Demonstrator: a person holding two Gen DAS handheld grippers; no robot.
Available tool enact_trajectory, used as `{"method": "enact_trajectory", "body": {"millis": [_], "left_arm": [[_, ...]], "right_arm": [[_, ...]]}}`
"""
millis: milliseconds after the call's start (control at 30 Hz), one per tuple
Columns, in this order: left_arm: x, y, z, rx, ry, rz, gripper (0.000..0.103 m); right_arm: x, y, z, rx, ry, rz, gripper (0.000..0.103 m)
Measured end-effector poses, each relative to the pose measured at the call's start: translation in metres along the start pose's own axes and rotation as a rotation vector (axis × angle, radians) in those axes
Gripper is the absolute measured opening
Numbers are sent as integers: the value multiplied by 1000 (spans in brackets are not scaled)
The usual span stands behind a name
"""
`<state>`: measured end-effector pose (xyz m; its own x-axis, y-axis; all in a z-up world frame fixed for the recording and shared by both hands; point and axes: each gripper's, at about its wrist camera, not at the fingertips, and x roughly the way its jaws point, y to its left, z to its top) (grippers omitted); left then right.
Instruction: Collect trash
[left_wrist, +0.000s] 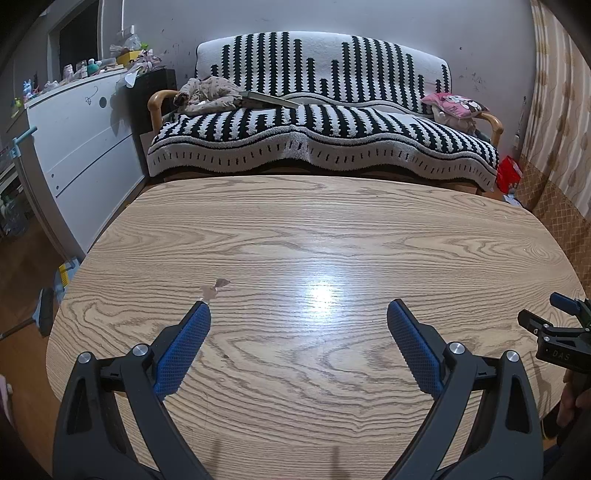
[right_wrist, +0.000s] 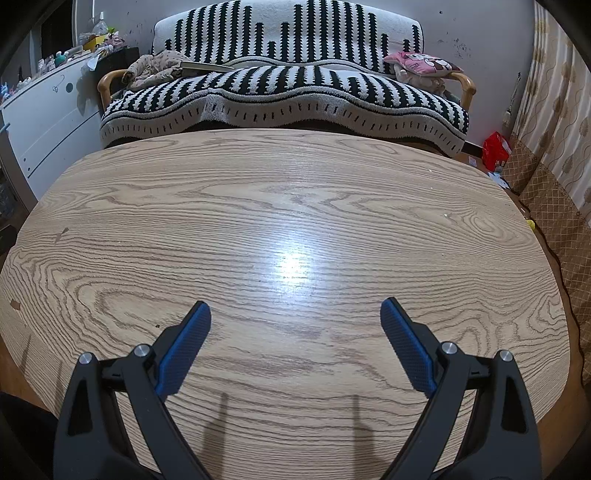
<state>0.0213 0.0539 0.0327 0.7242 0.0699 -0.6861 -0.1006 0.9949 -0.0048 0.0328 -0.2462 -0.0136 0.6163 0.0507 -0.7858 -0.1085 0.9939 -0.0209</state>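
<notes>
Wood grain fills my left wrist view: my left tool hovers over the tabletop, blue fingers spread wide and holding nothing, a small brown scrap just beyond the left fingertip. My right tool edges in at right. From the right wrist, my right tool is likewise spread wide before a striped sofa; no trash is identifiable here.

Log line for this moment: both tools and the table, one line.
left tool: open, holding nothing | right tool: open, holding nothing | both over wooden table | no trash visible on table | sofa behind
</notes>
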Motion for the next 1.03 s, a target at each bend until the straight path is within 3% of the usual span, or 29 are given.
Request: {"method": "enact_trajectory", "body": {"millis": [1033], "left_arm": [[14,1,12,29,13,-9,93]], "right_arm": [[3,-5,-2,8,2,-4,90]]}}
